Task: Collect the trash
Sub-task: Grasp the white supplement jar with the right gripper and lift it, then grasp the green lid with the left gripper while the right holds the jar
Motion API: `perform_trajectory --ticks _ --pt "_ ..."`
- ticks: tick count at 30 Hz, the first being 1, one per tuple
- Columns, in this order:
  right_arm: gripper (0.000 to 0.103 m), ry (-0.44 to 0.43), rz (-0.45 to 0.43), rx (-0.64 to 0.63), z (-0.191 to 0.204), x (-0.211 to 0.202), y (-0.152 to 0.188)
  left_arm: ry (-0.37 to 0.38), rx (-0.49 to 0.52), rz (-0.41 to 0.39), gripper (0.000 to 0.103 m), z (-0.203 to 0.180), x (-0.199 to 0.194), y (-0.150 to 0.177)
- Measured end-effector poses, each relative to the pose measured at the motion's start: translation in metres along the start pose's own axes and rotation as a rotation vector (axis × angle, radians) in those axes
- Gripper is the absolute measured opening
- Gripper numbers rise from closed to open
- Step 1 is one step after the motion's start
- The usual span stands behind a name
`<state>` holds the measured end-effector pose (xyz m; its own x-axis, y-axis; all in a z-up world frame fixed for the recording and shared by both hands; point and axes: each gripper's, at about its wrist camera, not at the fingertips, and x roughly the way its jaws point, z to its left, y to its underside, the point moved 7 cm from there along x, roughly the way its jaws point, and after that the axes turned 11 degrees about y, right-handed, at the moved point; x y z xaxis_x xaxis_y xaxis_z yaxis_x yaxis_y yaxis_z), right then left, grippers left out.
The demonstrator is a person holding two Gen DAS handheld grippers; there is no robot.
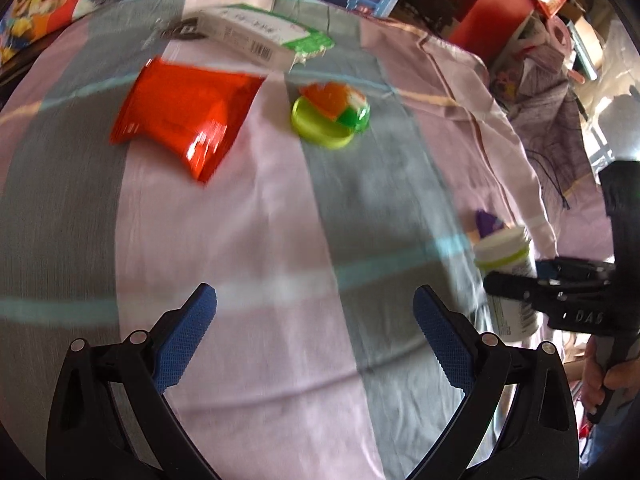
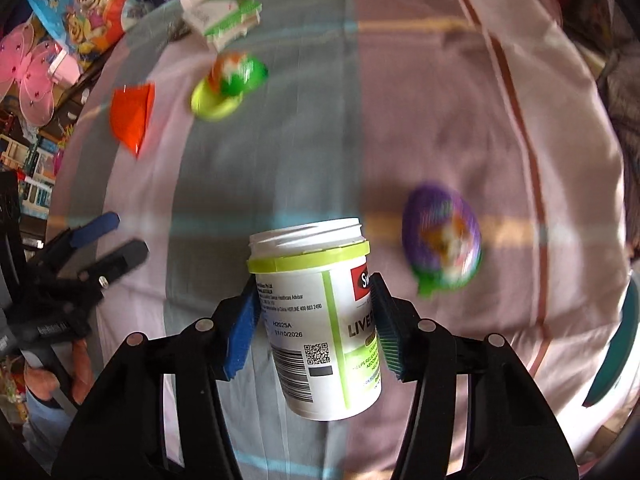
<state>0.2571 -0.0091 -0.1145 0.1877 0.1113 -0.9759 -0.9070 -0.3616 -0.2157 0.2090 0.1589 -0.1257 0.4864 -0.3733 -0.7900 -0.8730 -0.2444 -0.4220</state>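
Both grippers are hovering over the striped bedsheet [image 1: 280, 216]: right gripper [image 2: 316, 320] clamping a white supplement bottle [image 2: 320, 320], left gripper [image 1: 316, 320] gaping empty.

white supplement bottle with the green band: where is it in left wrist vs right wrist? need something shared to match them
Left wrist: white supplement bottle at the right edge, low, partly behind the right claw.
Right wrist: same bottle bottom centre, pinched between the right claw's blue pads, open mouth pointing away.
Shared landmark: green-and-orange capsule toy on the striped cloth, next to the red wrapper.
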Motion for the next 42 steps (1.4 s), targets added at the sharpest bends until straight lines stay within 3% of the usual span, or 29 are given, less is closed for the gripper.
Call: perform_trajectory --ticks 6,8,10,12,18,23,24,26,30,34,42 --pt "0.051 -0.022 -0.032 0.055 -0.010 -0.005 -0.044 0.005 0.096 -0.067 0.099 -0.015 0.010 -0.041" --pt "0.051 -0.035 -0.039 0.078 -0.018 -0.005 -0.052 0.001 0.106 -0.071 0.093 -0.017 0.016 -0.052" --pt "0.051 -0.052 -0.045 0.095 -0.017 -0.003 -0.061 -0.001 0.117 -0.058 0.080 -0.019 0.027 -0.063" --pt "0.051 -0.069 -0.051 0.110 -0.019 -0.001 -0.066 -0.024 0.140 -0.046 0.075 -0.019 0.036 -0.069" --pt "0.048 -0.115 -0.045 0.121 -0.022 0.010 -0.069 -0.096 0.160 -0.002 0.075 -0.006 0.065 -0.085" --pt "0.048 -0.137 -0.070 0.124 -0.025 0.012 -0.075 -0.136 0.232 -0.012 0.076 -0.012 0.082 -0.097" --pt "0.048 -0.141 -0.072 0.123 -0.025 0.012 -0.076 -0.139 0.244 -0.015 0.075 -0.014 0.085 -0.098" --pt "0.048 -0.149 -0.074 0.123 -0.025 0.013 -0.078 -0.165 0.272 -0.023 0.057 -0.017 0.087 -0.098" --pt "0.048 -0.164 -0.089 0.133 -0.026 0.018 -0.086 -0.149 0.268 -0.024 0.056 -0.021 0.086 -0.093" --pt "0.048 -0.172 -0.098 0.158 -0.028 0.021 -0.091 -0.070 0.228 0.001 0.056 -0.033 0.076 -0.076" --pt "0.048 -0.195 -0.153 0.180 -0.036 -0.007 -0.076 -0.010 0.220 0.004 0.056 -0.062 0.049 -0.043"
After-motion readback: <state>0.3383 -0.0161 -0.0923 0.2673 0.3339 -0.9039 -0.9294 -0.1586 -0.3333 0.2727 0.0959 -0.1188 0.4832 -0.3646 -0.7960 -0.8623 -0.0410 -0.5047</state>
